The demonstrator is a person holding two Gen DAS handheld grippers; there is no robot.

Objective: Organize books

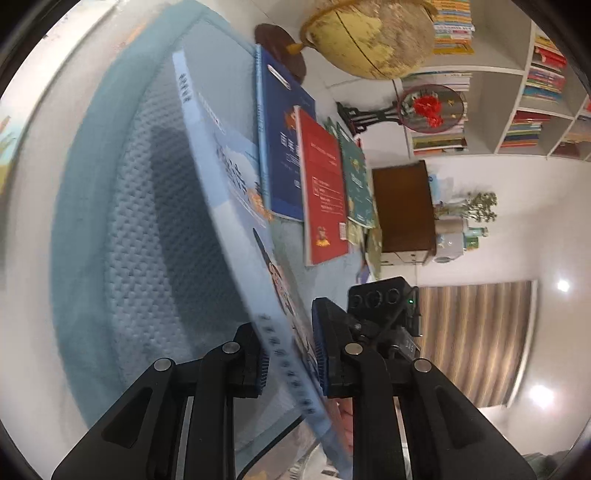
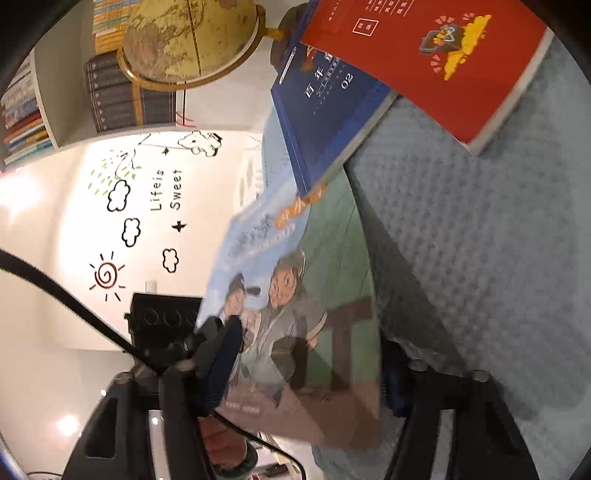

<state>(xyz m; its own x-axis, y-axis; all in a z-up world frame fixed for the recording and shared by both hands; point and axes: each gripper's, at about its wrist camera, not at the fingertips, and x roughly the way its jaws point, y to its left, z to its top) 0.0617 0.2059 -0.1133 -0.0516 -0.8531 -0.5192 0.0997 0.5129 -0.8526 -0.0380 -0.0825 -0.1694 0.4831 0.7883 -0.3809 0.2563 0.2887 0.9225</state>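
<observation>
Left wrist view: left gripper [image 1: 289,350] jaws narrow, both blue pads clamped on the spine edge of a light-blue illustrated book [image 1: 236,192]. Book raised edge-on, tilted over a blue textured mat [image 1: 147,221]. Beyond it three more books lie on the mat, overlapping in a row: dark blue book [image 1: 282,147], red book [image 1: 323,192] partly over it, green book [image 1: 358,177] on the far side of the red one. Right gripper [image 1: 380,295] shows just behind the held book; its fingertips are hidden here. Globe [image 1: 369,33] and white bookshelf [image 1: 517,92] with stacked books in the background, brown box [image 1: 404,206] near the green book.

Right wrist view: right gripper [image 2: 306,365] jaws part open, straddling the illustrated book, cover with two cartoon figures facing the camera. Near blue pad [image 2: 221,354] lies against the cover; the far finger is behind the book, so a firm grip cannot be told. Left gripper [image 2: 166,317] at the book's far edge. Red book overlaps the dark blue book on the mat, above. Globe, shelf and wall drawings behind. Frame motion-blurred.
</observation>
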